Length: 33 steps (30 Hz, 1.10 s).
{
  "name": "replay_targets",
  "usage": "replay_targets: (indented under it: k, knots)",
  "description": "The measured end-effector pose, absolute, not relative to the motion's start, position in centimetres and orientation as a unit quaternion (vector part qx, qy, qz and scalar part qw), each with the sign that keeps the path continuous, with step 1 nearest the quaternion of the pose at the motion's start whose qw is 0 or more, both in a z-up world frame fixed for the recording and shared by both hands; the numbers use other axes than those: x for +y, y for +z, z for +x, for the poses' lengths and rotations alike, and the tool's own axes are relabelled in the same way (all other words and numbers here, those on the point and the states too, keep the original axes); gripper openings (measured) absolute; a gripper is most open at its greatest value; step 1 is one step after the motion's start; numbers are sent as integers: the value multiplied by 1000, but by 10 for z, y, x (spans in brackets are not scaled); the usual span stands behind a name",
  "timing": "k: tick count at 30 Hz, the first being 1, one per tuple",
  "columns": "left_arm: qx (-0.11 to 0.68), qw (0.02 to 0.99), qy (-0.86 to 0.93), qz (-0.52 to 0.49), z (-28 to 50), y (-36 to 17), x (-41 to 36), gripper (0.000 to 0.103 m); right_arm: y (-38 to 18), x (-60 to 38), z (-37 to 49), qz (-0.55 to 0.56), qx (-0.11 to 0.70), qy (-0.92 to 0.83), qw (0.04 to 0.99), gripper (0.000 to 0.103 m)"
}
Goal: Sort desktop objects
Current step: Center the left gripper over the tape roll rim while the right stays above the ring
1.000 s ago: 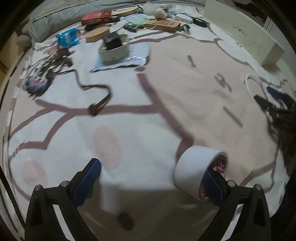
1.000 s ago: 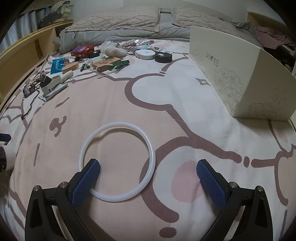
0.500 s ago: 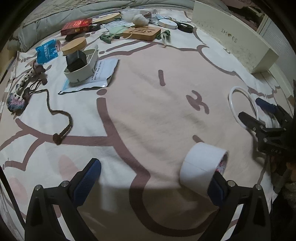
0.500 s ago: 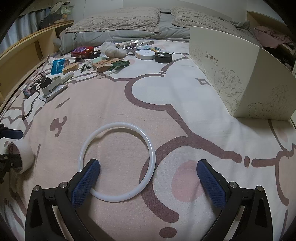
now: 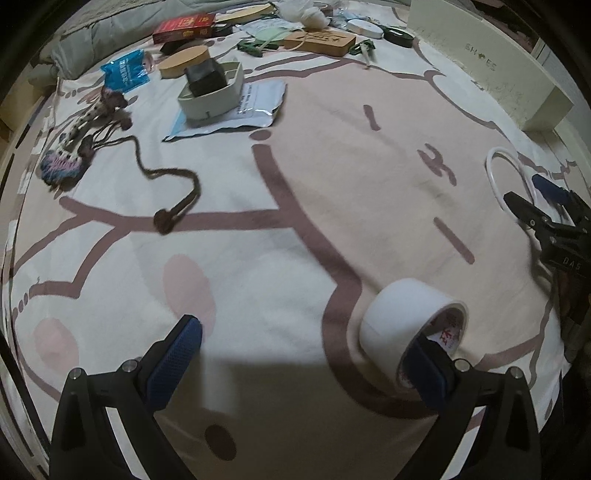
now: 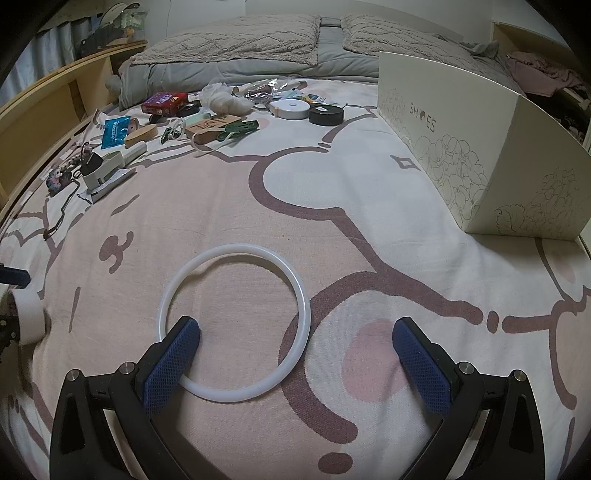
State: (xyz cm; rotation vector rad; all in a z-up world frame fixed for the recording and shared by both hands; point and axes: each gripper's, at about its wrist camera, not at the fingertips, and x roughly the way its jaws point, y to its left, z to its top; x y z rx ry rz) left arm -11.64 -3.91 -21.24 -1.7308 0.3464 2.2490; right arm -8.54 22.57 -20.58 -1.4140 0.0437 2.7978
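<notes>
A roll of white tape (image 5: 404, 326) lies on its side on the patterned bedspread, right against the right finger of my left gripper (image 5: 299, 360), which is open wide; the finger's tip reaches into the roll's core. The roll also shows at the left edge of the right wrist view (image 6: 27, 317). A white plastic ring (image 6: 236, 326) lies flat in front of my right gripper (image 6: 299, 360), which is open, its left fingertip over the ring's near left rim. The ring shows in the left wrist view (image 5: 511, 177) too, next to the right gripper (image 5: 546, 210).
A cream shoe box (image 6: 476, 147) stands at the right. At the far side lie many small items: a red box (image 5: 183, 27), a blue packet (image 5: 123, 72), a grey tray with a black block (image 5: 212, 90), a wooden block (image 6: 212, 127), round white and black cases (image 6: 310, 110), a brown cord (image 5: 166, 177).
The left wrist view has swung about over the bedspread with the tape roll staying against the right finger. The right gripper and the ring have not moved.
</notes>
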Motion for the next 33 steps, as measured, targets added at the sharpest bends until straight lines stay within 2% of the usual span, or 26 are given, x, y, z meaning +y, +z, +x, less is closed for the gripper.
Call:
replay_targets:
  k: [23,33]
  knots:
    - [45,140,785,-601,-120,-190,-69,103,-205,227,-82,-449,17,893,5,103]
    - [50,160,838,-519,-98,-161,-29,103,-205,227,-82,-449,19,893,4,103]
